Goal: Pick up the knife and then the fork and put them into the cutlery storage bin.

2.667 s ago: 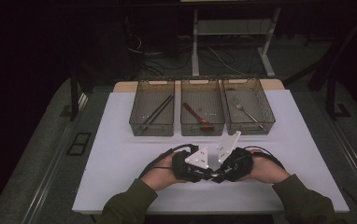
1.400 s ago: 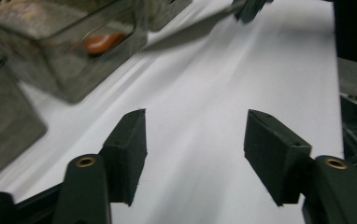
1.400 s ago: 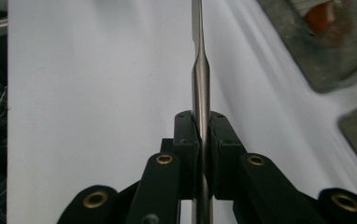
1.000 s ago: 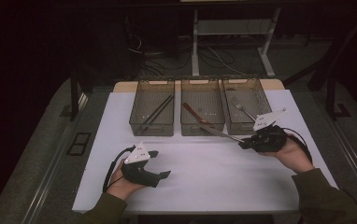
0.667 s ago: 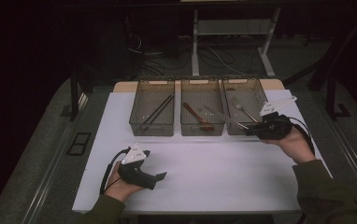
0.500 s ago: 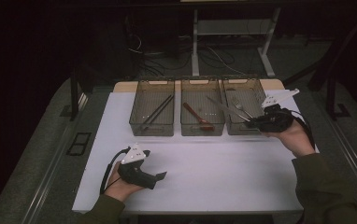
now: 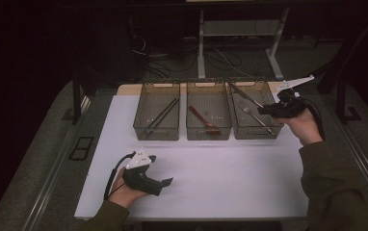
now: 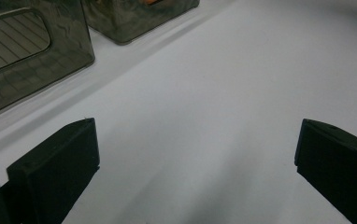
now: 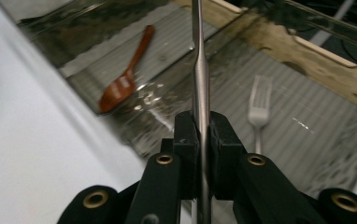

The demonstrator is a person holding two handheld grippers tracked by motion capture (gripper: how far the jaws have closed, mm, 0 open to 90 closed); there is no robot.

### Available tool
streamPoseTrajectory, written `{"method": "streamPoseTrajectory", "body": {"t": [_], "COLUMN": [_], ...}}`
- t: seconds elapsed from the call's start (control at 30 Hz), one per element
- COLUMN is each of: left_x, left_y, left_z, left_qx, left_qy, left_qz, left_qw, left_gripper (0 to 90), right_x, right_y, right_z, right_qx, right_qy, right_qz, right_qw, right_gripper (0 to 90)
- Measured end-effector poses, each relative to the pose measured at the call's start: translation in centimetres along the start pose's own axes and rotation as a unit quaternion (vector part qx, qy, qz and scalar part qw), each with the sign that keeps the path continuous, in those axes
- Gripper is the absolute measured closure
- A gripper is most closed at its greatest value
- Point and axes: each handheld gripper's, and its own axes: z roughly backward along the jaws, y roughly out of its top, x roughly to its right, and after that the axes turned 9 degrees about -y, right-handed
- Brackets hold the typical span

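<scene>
Right gripper [image 7: 267, 109] sits over the right-hand bin [image 7: 273, 129] in my high view, clamped on a metal utensil [image 7: 243, 94] that slants up and away; my left gripper [image 7: 165, 183] rests low on the white table [image 7: 230, 178]. Left gripper view: jaws spread wide, nothing between them. Right gripper view: jaws pinch the utensil's handle [image 9: 200, 74] above a fork [image 9: 259, 105]; a wooden spoon [image 9: 123, 81] lies in the neighbouring bin.

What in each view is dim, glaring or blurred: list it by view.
High view: dark surroundings, only the white table well lit; the right gripper is small and soft. Left gripper view: its open jaws and the bin are soft, with faint shadows on the table. Right gripper view: the metal utensil is sharp where clamped, while the wooden spoon and fork blur, with glints on the bin floor.
</scene>
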Motion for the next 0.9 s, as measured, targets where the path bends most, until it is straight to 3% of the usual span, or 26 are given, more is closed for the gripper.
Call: {"method": "streamPoseTrajectory", "body": {"t": [0.43, 0.63, 0.9], "left_x": [0.1, 0.1, 0.2], "left_y": [0.0, 0.0, 0.0], "left_z": [-0.1, -0.3, -0.5], "left_qx": [0.001, -0.003, -0.007], "left_qy": [-0.013, -0.019, -0.027], "left_qz": [-0.001, -0.001, 0.0], "left_qw": [0.9999, 0.9998, 0.9996], "left_gripper": [0.0, 0.0, 0.0], "right_x": [3.2, 3.6, 3.1], "right_y": [-0.6, -0.9, -1.1], "right_z": [-2.6, -3.7, -5.8], "right_qx": [-0.042, -0.062, -0.102], "right_qy": [-0.047, -0.055, -0.06], "right_qz": [-0.058, -0.065, -0.059], "right_qw": [0.9963, 0.9944, 0.9912], "right_gripper": [82.4, 82.3, 82.2]}}
